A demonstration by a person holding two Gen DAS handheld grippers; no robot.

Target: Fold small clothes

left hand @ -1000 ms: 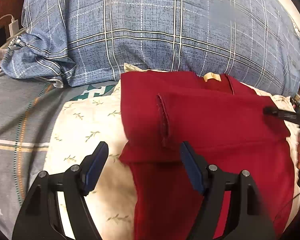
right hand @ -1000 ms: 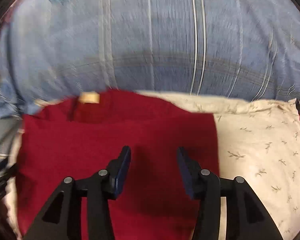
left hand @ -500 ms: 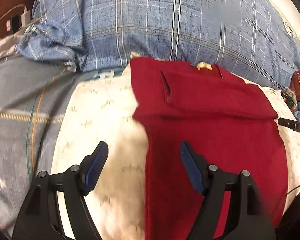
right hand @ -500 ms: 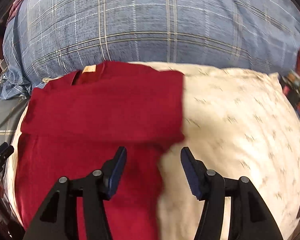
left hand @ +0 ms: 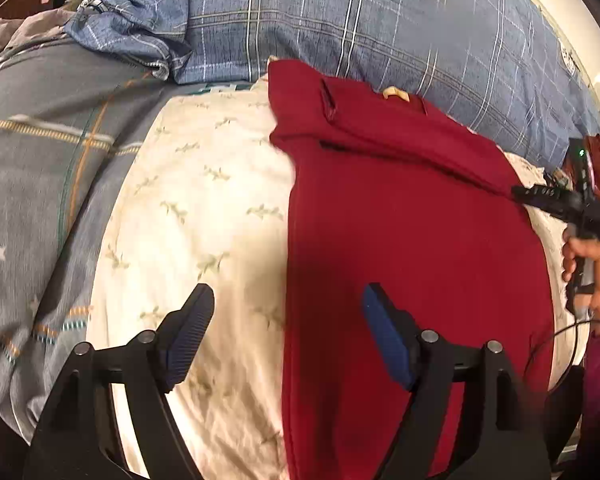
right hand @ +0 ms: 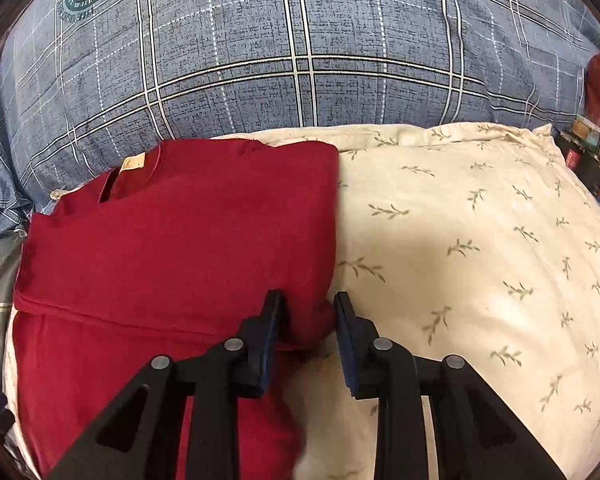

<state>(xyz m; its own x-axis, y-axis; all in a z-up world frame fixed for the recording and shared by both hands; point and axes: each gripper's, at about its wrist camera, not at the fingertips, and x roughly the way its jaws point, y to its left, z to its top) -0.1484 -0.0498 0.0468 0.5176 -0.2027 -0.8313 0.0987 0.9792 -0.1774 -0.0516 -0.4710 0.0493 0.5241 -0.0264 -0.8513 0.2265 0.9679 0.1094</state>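
Your red shirt [left hand: 412,240] lies on the cream leaf-print pillow [left hand: 204,216], collar and tan label [right hand: 134,161] at the far end against the blue plaid bedding [right hand: 300,48], sleeves already turned in across the chest. Your left gripper [left hand: 288,332] hangs wide open and empty above the shirt's left edge, one finger over pillow, one over cloth. Your right gripper [right hand: 306,328] has its tongs narrowed around the near right corner of the folded sleeve band; they look close to pinching it, but a gap shows, so I wouldn't call it gripped.

Here's the risk: close on that corner and you may catch only the top layer, so the fold peels open as you lift. Grab too deep and you could pinch the pillowcase too, dragging it along. The pillow is soft and domed, so the shirt could slide leftward or skew if you pull with one hand while your left holds nothing.
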